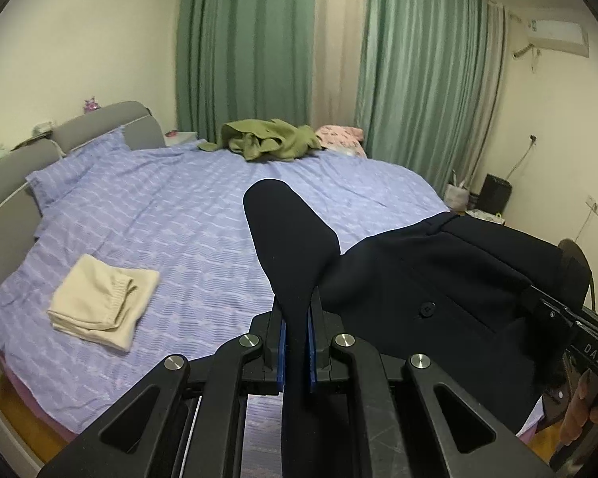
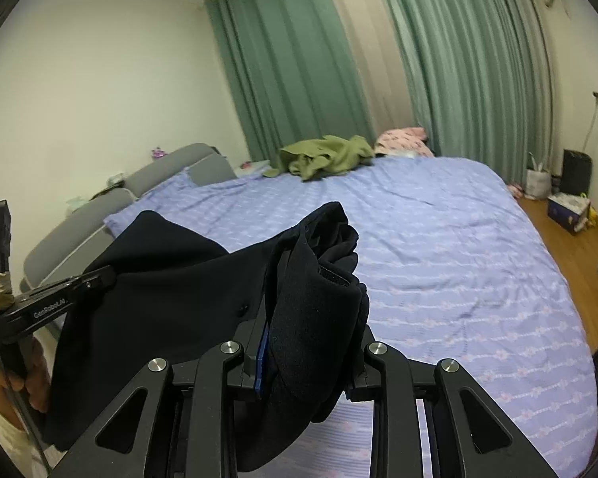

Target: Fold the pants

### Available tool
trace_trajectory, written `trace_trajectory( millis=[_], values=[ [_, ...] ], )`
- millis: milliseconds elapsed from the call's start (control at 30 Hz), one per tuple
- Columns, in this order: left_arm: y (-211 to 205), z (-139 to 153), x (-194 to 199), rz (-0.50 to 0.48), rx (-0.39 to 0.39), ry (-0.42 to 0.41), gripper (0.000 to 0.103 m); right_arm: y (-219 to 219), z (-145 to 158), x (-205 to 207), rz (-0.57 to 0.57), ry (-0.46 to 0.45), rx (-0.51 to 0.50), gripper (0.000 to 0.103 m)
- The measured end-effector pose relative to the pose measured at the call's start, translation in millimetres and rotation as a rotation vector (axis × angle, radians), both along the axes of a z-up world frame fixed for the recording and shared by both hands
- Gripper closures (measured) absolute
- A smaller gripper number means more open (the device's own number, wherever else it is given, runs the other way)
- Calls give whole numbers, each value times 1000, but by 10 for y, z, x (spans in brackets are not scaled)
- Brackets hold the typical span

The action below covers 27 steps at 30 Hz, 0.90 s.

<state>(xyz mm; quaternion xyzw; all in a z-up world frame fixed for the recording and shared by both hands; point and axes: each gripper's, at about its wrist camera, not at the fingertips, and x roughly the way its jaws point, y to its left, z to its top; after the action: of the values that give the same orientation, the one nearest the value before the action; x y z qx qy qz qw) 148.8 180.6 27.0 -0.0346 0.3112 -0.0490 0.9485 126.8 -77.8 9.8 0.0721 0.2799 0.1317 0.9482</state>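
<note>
Dark navy woven pants point(image 1: 438, 271), buttoned, span both grippers: left gripper point(image 1: 296, 342) clamps a thin edge, right gripper point(image 2: 311, 354) a thick bunch.

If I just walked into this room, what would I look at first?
Probably the dark pants held up above the bed, stretched between the left gripper and the right gripper, each pinching one end. Next, the big bed with its purple sheet: a folded cream cloth lies near its front edge and a crumpled green garment at the far side, before tall green curtains.
</note>
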Motion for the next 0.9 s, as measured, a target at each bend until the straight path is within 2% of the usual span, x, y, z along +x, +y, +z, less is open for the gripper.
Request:
trace_trajectory(
  millis=[300,467,567,733,900],
  values=[
    [628,163,-165,22,-11,-58,94,643,246,-51,46,-58,-25,75],
    [1133,182,-87,-33,19,-88,94,1259,275,-30,16,-68,-40,75],
    [1484,179,19,-76,7,-62,94,1653,248,-55,-38,-65,-41,75],
    [1940,140,99,-120,42,-28,94,2191,206,-50,-66,-50,-18,75],
    [2338,0,26,-91,32,17,94,2600,127,-39,-25,-13,-19,75]
  ],
)
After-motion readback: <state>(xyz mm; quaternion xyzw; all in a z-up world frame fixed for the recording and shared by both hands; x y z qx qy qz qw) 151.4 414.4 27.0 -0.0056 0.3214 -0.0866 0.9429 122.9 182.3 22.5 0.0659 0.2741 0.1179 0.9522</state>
